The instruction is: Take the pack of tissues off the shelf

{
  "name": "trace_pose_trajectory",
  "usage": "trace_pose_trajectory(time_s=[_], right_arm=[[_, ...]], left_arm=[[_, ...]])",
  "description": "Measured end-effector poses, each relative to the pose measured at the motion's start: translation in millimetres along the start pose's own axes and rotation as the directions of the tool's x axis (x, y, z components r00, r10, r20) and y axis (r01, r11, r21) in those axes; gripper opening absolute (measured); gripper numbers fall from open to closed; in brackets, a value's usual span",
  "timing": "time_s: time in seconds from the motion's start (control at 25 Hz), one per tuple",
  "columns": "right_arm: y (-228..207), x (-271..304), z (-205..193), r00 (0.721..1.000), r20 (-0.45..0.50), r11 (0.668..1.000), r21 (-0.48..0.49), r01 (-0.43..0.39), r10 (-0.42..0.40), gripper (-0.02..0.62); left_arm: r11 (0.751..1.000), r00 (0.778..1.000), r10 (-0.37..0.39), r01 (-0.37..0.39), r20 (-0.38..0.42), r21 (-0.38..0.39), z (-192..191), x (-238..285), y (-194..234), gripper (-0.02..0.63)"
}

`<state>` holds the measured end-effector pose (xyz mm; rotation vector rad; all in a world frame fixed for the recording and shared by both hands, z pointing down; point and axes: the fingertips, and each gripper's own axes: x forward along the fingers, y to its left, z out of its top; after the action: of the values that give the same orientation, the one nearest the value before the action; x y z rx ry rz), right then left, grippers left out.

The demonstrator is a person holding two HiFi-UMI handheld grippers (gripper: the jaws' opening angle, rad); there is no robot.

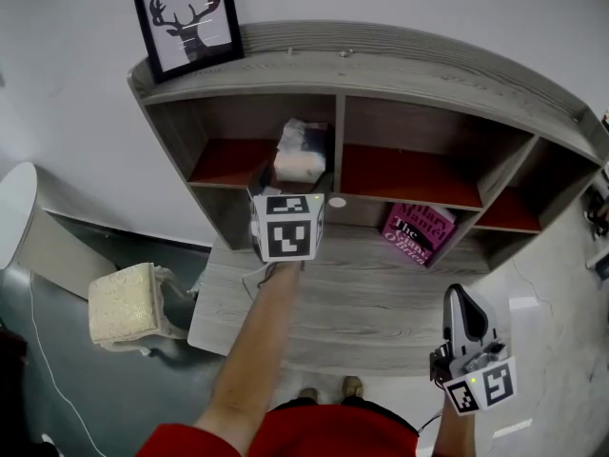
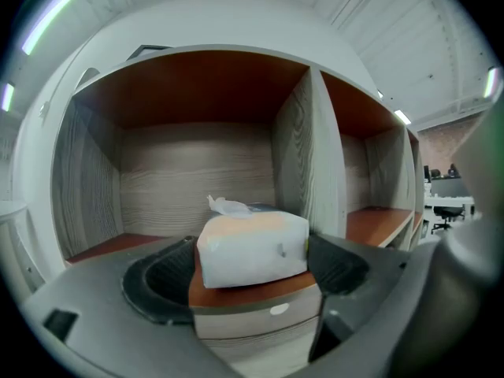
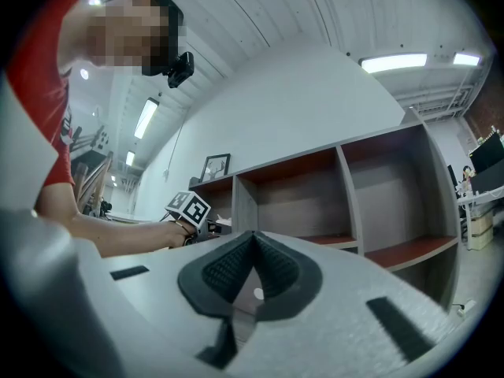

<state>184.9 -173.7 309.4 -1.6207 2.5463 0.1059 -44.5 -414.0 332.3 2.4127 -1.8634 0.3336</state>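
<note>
We see left gripper (image 2: 252, 274) spread wide, tissue pack (image 2: 252, 246) on shelf (image 2: 236, 290) between pads; grip unclear. Right gripper (image 3: 252, 268) clenched, empty.

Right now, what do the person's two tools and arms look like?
The left tool and right tool both have pale grey plastic bodies with black ribbed pads. Each carries a white cube with black square markers. The person wears a red short-sleeved shirt, and the forearms are bare.
</note>
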Motion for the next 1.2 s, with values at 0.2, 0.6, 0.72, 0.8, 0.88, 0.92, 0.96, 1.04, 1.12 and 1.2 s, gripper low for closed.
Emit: trace_pose_trajectory(time_s=[0.2,0.6,0.72,0.8,0.88,0.92,0.96,1.04,1.12,1.2], right_arm=[[-4.9,-2.4,-2.7,1.000,-0.002,1.000,0.008,0.005,-0.005,0.005],[-7.7,-4.6,-11.7,1.000,-0.017,1.000,0.024,0.006,-0.006,0.005],[-5.3,-2.0,-11.6,1.000,-0.015,1.000,0.024,-0.006,0.006,0.005],[-3.1,0.7,-9.8,1.000,-0.010,1.000,0.023,-0.017,0.018,0.005],[-0.2,4.7,-7.5,0.999,-0.003,0.999,0.020,-0.032,0.032,0.005],[1.5,7.1,-6.3,0.999,0.002,0.999,0.019,-0.041,0.041,0.005],[3.3,9.5,-5.0,0.999,0.007,0.999,0.017,-0.051,0.051,0.005],[7.3,14.3,-1.9,0.997,0.018,0.997,0.013,-0.072,0.072,0.005],[11.7,19.2,1.3,0.995,0.029,0.995,0.011,-0.095,0.094,0.005],[16.1,23.7,4.4,0.993,0.039,0.993,0.011,-0.115,0.114,0.005]], left_arm=[[0.999,0.999,-0.031,0.031,-0.013,-0.026,-2.7,5.4,-4.8,0.411],[0.999,0.998,-0.033,0.034,0.049,-0.013,2.8,1.1,-5.5,0.372],[0.999,0.997,-0.036,0.037,0.066,-0.014,5.1,-3.3,-5.4,0.367],[0.999,0.996,-0.033,0.035,0.081,-0.013,7.9,-8.9,-3.7,0.364],[0.999,0.995,-0.029,0.030,0.099,-0.012,11.5,-16.9,-0.9,0.364],[1.000,0.994,-0.027,0.028,0.108,-0.013,13.2,-21.6,0.7,0.364],[1.000,0.993,-0.025,0.027,0.116,-0.014,14.5,-26.9,2.1,0.364],[1.000,0.991,-0.022,0.023,0.133,-0.009,16.1,-38.8,3.0,0.364],[1.000,0.988,-0.022,0.022,0.151,0.003,17.6,-51.8,1.1,0.364],[0.999,0.985,-0.030,0.028,0.172,0.014,19.8,-65.4,-2.7,0.364]])
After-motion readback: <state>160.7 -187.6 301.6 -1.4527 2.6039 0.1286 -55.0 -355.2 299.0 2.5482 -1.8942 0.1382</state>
